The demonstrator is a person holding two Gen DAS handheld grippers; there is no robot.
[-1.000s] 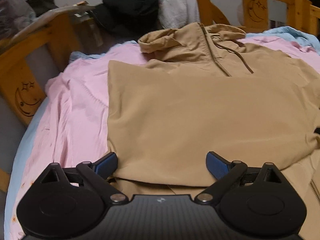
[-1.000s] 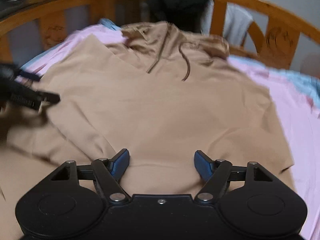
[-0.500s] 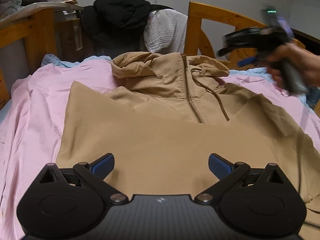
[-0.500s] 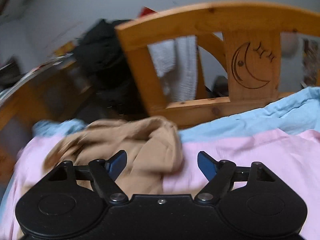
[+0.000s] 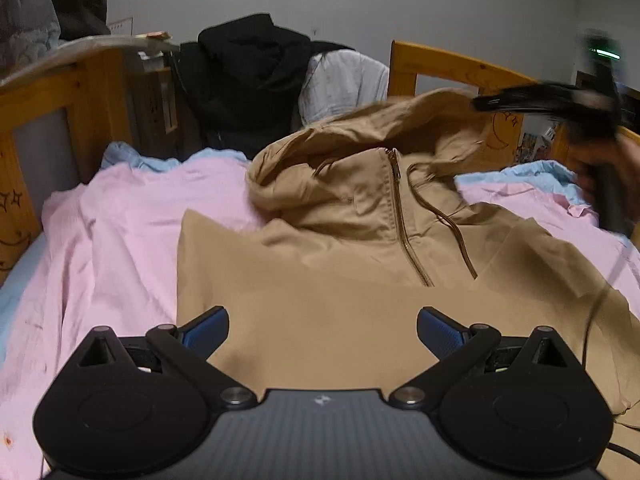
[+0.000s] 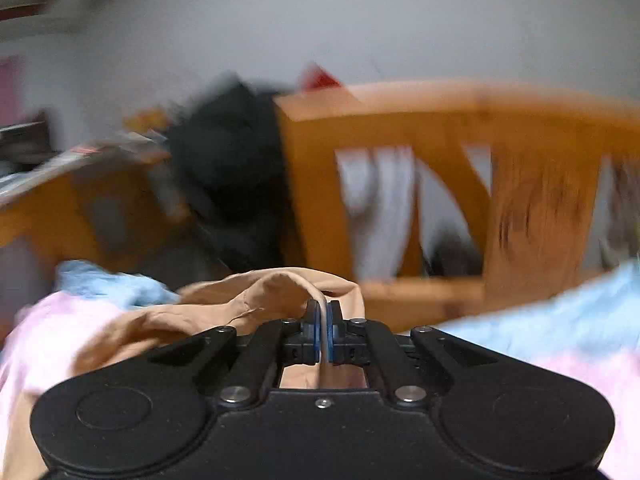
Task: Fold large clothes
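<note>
With my right hand-held gripper (image 6: 323, 334) clamped on the hood (image 6: 276, 292) of the tan hoodie (image 5: 360, 280), I judge I'm at the hood fold; next I must bring it down over the chest. The hoodie lies flat on the pink bed sheet (image 5: 120, 220), under my left hand-held gripper (image 5: 322, 328), whose jaws stand wide and empty.

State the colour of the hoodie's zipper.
Brassy gold-brown, on the tan hoodie; the metal zipper shows best in the left wrist view.
</note>
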